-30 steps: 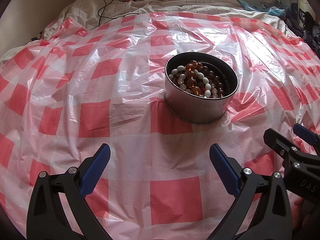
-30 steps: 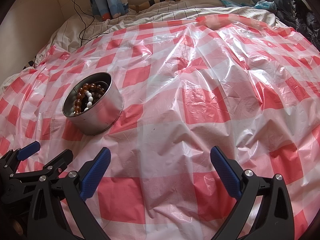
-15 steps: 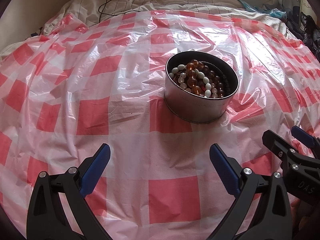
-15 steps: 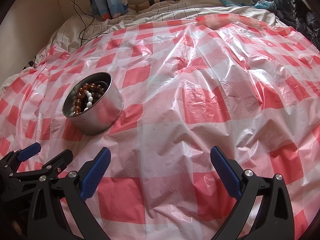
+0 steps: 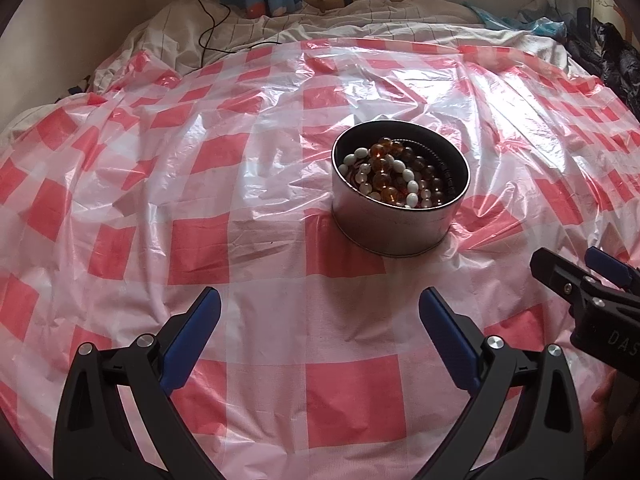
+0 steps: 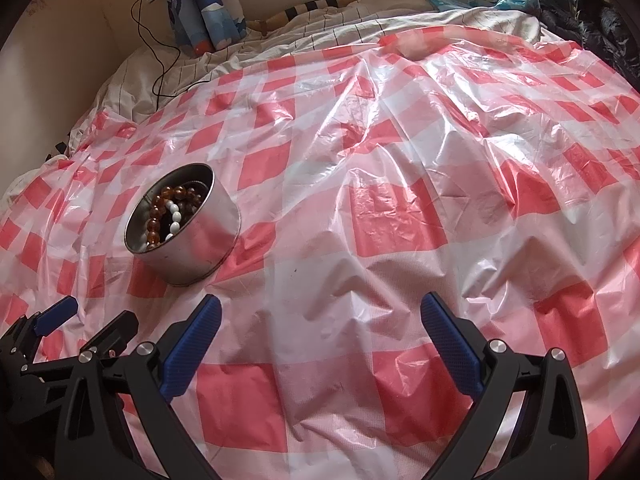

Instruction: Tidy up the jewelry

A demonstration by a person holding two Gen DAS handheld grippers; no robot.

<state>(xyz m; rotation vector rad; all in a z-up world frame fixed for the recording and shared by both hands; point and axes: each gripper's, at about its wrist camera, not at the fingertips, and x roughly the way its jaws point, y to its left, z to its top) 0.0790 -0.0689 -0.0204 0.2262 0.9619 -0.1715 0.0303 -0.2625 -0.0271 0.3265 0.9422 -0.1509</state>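
A round metal tin (image 5: 400,224) stands on the red-and-white checked plastic sheet (image 5: 248,184). It holds beaded jewelry (image 5: 394,178): amber, white and dark beads tangled together. The tin also shows in the right wrist view (image 6: 200,244), at left, with the beads (image 6: 170,216) inside. My left gripper (image 5: 320,312) is open and empty, hovering short of the tin. My right gripper (image 6: 320,314) is open and empty, to the right of the tin. The right gripper shows at the right edge of the left wrist view (image 5: 576,264).
The sheet (image 6: 400,200) is wrinkled and covers a bed. Striped white bedding (image 5: 280,32), a black cable (image 5: 208,12) and a blue patterned roll (image 6: 208,4) lie at the far edge by the wall. Dark clothing (image 5: 616,56) is piled at far right.
The left wrist view has tilted slightly, so the far bedding and wall show more. The right gripper and the tin have not visibly moved.
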